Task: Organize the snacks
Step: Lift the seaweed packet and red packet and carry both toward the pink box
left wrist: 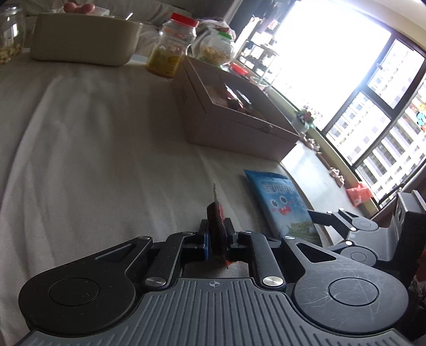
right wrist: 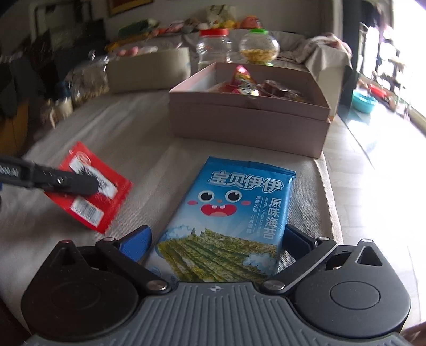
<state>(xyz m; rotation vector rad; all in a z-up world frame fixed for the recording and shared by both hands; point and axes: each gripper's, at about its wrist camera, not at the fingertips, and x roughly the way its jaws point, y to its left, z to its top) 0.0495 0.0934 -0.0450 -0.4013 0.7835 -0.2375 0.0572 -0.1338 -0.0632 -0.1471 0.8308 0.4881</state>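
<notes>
Left tongs (left wrist: 216,234) pinch flat red packet (right wrist: 90,186); right tongs (right wrist: 218,244) gape around glossy seaweed bag (right wrist: 234,210).

You are working over a pale cloth-covered surface (left wrist: 80,138). On your right, a tall dark-framed window (left wrist: 372,101) is letting in strong daylight, with apartment blocks showing beyond the glass. The glare is washing out the tiled floor (right wrist: 372,186) near it. Far back, a cluttered sofa (right wrist: 314,53) is sitting against the pale wall (right wrist: 173,10).
</notes>
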